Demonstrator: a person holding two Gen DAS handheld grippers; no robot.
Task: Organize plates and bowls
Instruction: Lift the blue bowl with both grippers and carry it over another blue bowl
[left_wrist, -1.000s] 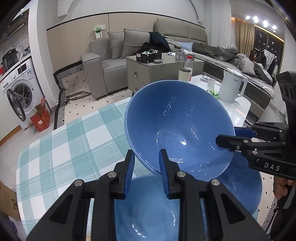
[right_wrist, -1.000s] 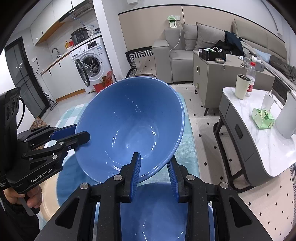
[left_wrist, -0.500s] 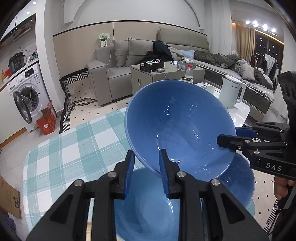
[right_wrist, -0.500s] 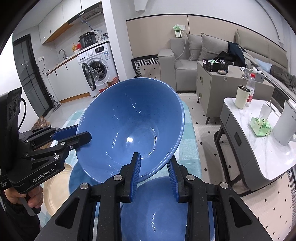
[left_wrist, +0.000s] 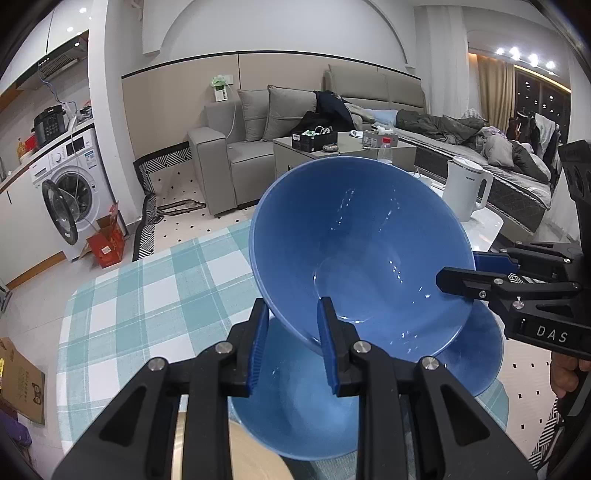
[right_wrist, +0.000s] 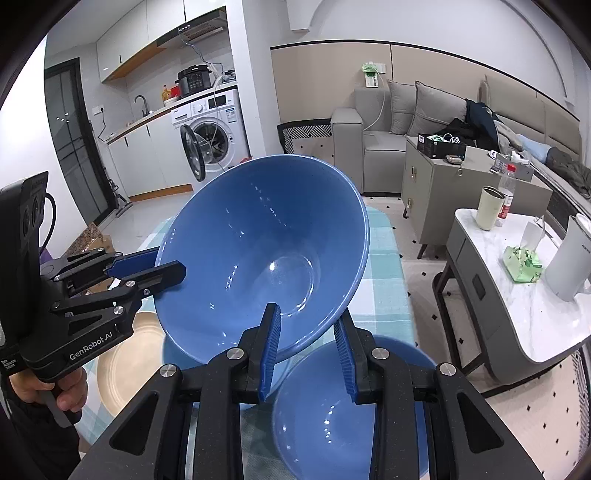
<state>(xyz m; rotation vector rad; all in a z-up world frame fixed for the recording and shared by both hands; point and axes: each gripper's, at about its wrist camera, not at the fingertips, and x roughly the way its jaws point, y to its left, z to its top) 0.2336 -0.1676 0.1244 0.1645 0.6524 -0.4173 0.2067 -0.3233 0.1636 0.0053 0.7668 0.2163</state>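
A large blue bowl (left_wrist: 362, 251) is held in the air between both grippers, tilted. My left gripper (left_wrist: 291, 347) is shut on its near rim; the bowl also shows in the right wrist view (right_wrist: 266, 258), where my right gripper (right_wrist: 306, 347) is shut on the opposite rim. Below it on the checked tablecloth (left_wrist: 155, 295) sit a second blue bowl (left_wrist: 303, 410) and another blue dish (left_wrist: 476, 358). In the right wrist view a blue bowl (right_wrist: 332, 417) lies under the gripper and a tan plate (right_wrist: 129, 365) lies to the left.
A tan plate edge (left_wrist: 251, 458) shows at the bottom of the left wrist view. A marble side table (right_wrist: 517, 302) with a white kettle (right_wrist: 569, 258), cup and bottle stands to the right. A grey sofa (left_wrist: 236, 162) and a washing machine (left_wrist: 70, 199) stand beyond.
Both grippers have lifted the held blue bowl higher above the table. More of the bowls and the tan plate beneath now show.
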